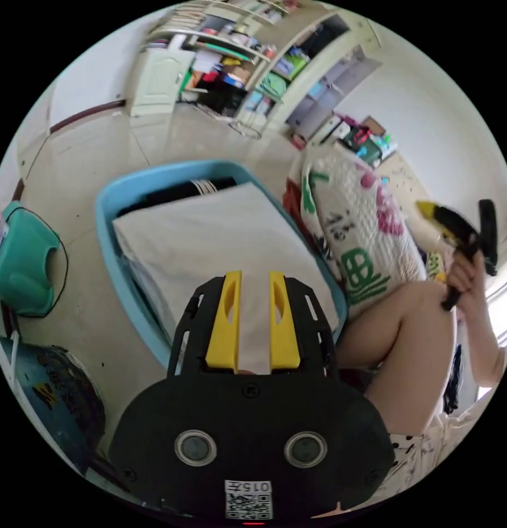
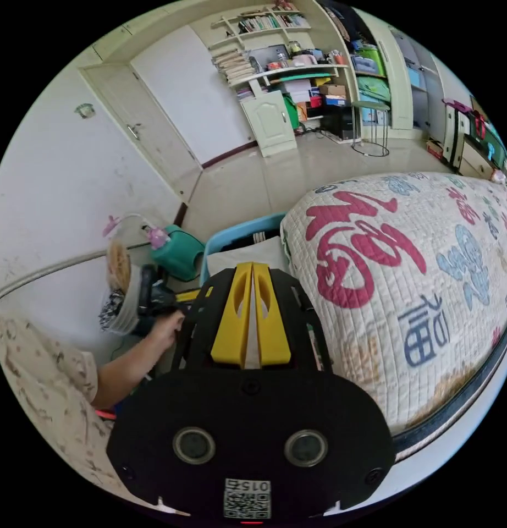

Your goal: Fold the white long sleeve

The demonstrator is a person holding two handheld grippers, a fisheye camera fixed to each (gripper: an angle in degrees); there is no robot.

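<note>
White cloth, taken to be the folded long sleeve (image 1: 209, 231), is seen lying flat on top of the clothes in a blue laundry basket (image 1: 108, 220), with a dark striped garment (image 1: 198, 188) showing behind it. In the left gripper view the left gripper (image 1: 252, 316) is held above the near edge of the cloth; its yellow jaws stand a little apart with white fabric seen between them, but whether any of it is pinched cannot be told. The fold looks finished and the shirt stowed, so the step in hand is judged to be the letting-go. It would be done well if the jaws were parted fully before being lifted, and drawn straight up and away, so that the top layer is not dragged or the square edges pulled askew.

The right gripper (image 2: 252, 308), in its own view, is held well apart from the basket, beside a quilted bed cover (image 2: 407, 275), its jaws almost closed on nothing. It is best kept there, clear of the stack. A green stool (image 1: 22, 269) stands on the floor nearby.
</note>
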